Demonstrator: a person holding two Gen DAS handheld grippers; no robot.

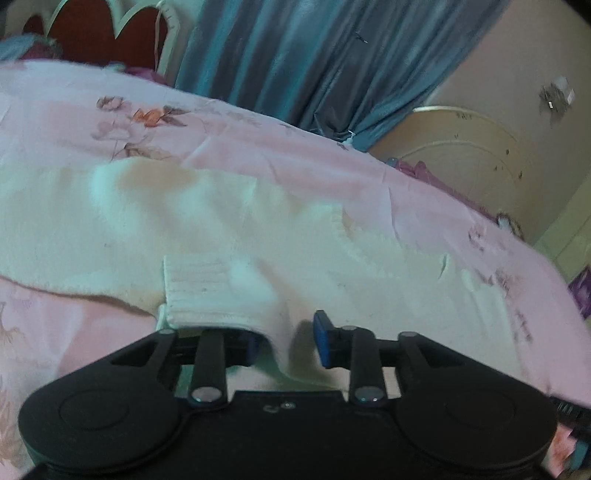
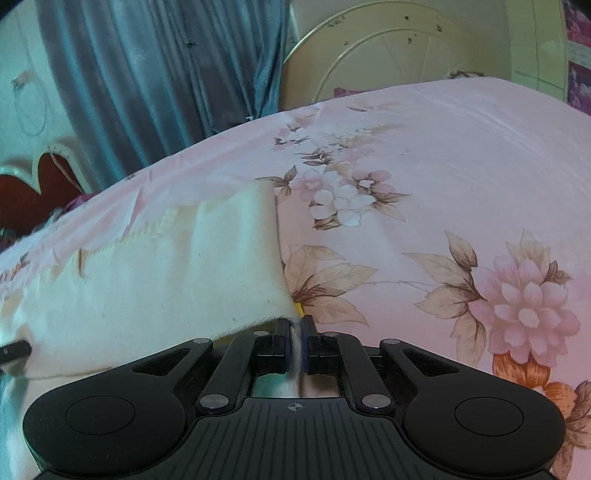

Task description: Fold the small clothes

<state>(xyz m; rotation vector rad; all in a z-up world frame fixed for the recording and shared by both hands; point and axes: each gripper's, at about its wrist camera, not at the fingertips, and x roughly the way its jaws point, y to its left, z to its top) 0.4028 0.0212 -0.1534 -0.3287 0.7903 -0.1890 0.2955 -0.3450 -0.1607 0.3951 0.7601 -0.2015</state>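
Clamped almost fully together, the right black two-finger gripper [image 2: 294,345] sits at the bottom centre of the right wrist view; a thin fold of the cream-white knitted small garment [image 2: 155,280] is pinched between its blue pads, at the garment's lower right corner; a scrap of something yellow shows just beside that corner, too small to identify. From there the garment spreads up and to the left across the lower left of that frame, its right edge standing up in a raised fold.

In the left wrist view, the left black two-finger gripper [image 1: 286,341] fills the bottom of the frame with its jaws partly apart; the right blue pad [image 1: 322,338] is bare and clear of the cloth; the left one is mostly covered by the garment's ribbed cuff [image 1: 199,286], which drapes over that finger; cloth hangs in the gap, but whether the pads press on it I cannot tell. The garment [image 1: 221,221] lies across the middle of this frame from left edge to right; the picture is blurred.

No containers show in either view. The garment rests on a pink bedsheet printed with pale flowers and brown leaves [image 2: 424,184], which covers a bed; behind it hang blue-grey curtains [image 2: 159,74] at the upper left of the right wrist view; a cream arched panel with a raised round moulding [image 2: 388,55] stands at the upper right; a dark red headboard with a white scalloped frame [image 1: 103,33] sits at the upper left of the left wrist view.
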